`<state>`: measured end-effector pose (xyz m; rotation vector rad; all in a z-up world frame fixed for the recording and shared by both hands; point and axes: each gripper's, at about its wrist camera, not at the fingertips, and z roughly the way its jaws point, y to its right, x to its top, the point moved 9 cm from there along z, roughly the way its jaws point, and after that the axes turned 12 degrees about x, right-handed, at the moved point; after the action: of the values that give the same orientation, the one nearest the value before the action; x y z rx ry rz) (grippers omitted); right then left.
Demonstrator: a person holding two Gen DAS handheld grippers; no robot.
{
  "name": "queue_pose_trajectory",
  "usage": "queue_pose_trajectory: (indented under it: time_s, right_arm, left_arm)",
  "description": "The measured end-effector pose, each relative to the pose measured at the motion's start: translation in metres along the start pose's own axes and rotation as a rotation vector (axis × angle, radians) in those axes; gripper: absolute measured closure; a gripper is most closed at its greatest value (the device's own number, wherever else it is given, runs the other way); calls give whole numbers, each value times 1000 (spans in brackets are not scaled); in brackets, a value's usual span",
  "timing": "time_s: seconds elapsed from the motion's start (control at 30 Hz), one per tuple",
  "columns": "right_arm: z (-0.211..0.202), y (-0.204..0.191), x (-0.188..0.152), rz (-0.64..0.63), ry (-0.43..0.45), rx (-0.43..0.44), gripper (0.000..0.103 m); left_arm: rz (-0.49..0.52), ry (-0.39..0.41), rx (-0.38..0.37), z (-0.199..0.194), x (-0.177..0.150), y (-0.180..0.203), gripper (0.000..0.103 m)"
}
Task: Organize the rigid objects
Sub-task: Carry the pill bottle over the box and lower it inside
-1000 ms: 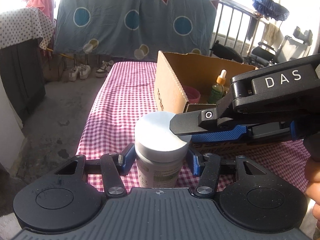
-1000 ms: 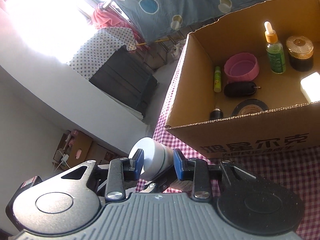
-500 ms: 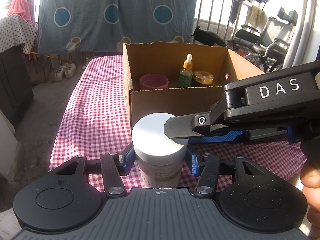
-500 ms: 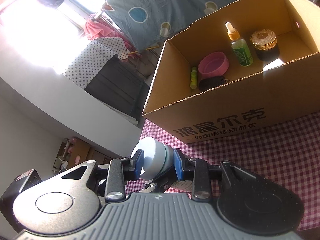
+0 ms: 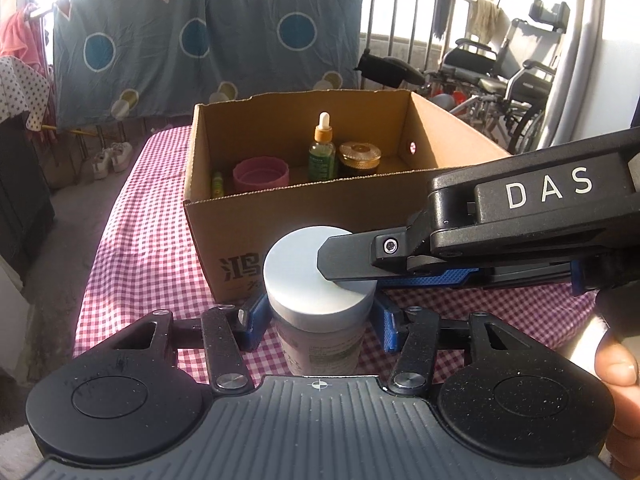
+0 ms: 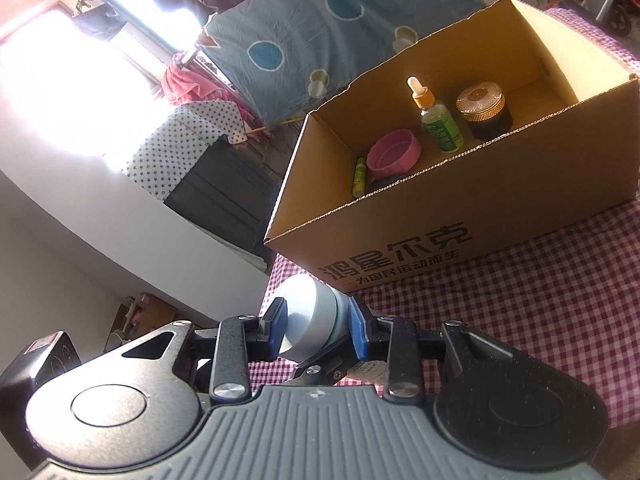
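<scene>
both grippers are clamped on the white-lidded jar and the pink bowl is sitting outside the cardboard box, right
Not quite. The left wrist view shows the pink bowl inside the cardboard box, not outside. Left gripper and right gripper do clamp the white-lidded jar.

Light: we see strong sun through the window (image 6: 80,52), glare washing the left wall.
Hanging cloth: a blue sheet (image 5: 200,36) with circles and red triangles hangs behind.
Railing: we note metal bars (image 5: 400,12) at the back.
Furniture: a dark cabinet (image 6: 228,196), wheelchairs (image 5: 512,80) at right.
Floor: bare grey concrete (image 5: 60,240), pale shoes (image 5: 112,158) on it.
</scene>
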<state>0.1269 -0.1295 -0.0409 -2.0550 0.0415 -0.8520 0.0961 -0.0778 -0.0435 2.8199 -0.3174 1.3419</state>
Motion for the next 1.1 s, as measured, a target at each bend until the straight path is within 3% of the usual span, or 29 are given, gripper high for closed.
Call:
queue_pose_trajectory:
  time_s: [0.3, 0.47, 0.63, 0.8, 1.1]
  right_arm:
    - [-31, -27, 25, -75, 57, 47, 66]
    - [-56, -61, 74, -187, 121, 66, 66]
    - [-75, -66, 128, -243, 171, 36, 66]
    - [-77, -25, 170, -216, 178, -43, 66]
    - [-43, 86, 187, -70, 75, -137, 66]
  left_arm:
    - [36, 86, 24, -23, 31, 8, 50]
    - [58, 196, 16, -43, 86, 13, 50]
    - [65, 234, -63, -33, 141, 32, 50]
    - [65, 177, -142, 12, 166, 66, 50]
    - [82, -47, -186, 105, 141, 105, 50]
